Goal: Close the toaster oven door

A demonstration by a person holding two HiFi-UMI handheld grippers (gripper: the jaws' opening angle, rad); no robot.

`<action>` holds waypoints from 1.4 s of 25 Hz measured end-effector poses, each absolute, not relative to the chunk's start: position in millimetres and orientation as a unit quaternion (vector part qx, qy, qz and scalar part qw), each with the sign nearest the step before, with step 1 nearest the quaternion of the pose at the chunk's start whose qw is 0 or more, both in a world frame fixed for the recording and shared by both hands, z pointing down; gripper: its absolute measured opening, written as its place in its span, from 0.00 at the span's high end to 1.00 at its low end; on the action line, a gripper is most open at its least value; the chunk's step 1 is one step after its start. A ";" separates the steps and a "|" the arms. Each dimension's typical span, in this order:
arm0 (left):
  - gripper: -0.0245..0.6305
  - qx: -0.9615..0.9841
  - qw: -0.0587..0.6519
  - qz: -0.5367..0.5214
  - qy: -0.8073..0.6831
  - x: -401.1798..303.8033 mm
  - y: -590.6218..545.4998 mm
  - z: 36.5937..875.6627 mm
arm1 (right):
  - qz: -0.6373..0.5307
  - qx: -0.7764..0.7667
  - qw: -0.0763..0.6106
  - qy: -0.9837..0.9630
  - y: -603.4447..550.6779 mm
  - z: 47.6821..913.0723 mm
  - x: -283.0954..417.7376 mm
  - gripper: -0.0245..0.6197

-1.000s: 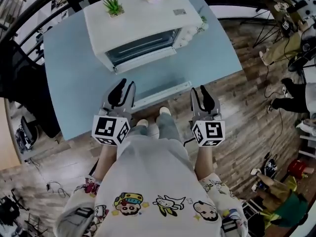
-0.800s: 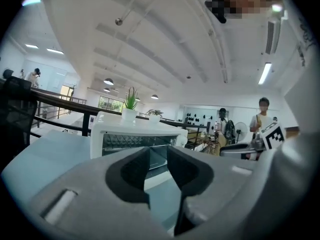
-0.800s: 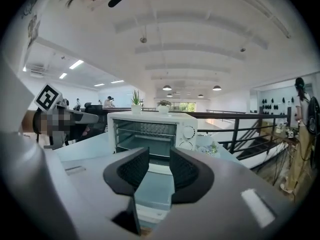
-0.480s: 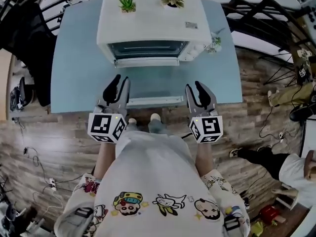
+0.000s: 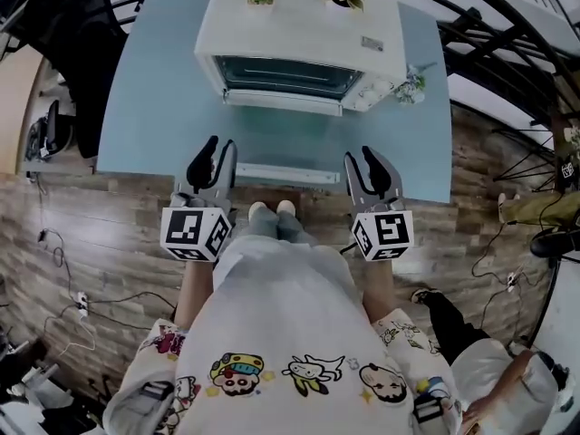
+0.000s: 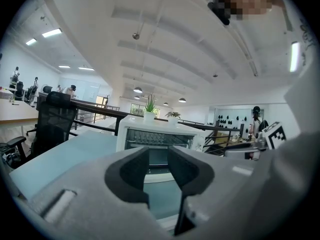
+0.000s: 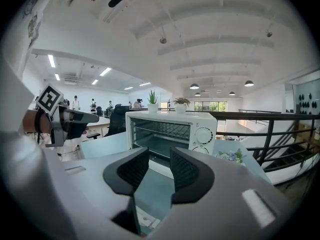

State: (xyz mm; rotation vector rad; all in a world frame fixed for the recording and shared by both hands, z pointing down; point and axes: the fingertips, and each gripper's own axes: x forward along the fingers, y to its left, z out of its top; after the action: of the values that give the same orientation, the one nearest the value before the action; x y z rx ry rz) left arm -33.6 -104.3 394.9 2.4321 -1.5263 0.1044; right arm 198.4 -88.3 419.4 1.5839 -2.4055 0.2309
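With the door (image 5: 285,139) folded flat toward the tabletop's (image 5: 145,107) near edge and the left tool (image 5: 220,145) and right tool (image 5: 360,157) flanking its handle (image 5: 281,173), jaws apart and empty, a lopsided lift may slip off, or a shove may slide the oven (image 5: 299,39) back.

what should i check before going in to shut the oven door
1. Oven door is down flat and needs closing: ok
2. Left gripper has jaws apart with nothing between them: ok
3. Right gripper has jaws apart with nothing between them: ok
4. Door handle is free, between the two grippers, touched by neither: ok
5. Oven opening has nothing sticking out over the door: ok
6. Hinge moves freely: cannot tell
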 end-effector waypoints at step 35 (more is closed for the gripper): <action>0.77 0.831 0.190 0.135 -0.505 -62.5 -73.1 500.6 | 0.109 0.497 0.158 -0.846 -94.2 452.1 143.8 0.76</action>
State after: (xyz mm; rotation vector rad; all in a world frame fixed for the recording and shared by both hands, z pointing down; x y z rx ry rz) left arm -62.5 -73.1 500.6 2.3366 -1.4186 0.3796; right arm 143.8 -94.2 452.1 1.4217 -2.4215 0.3118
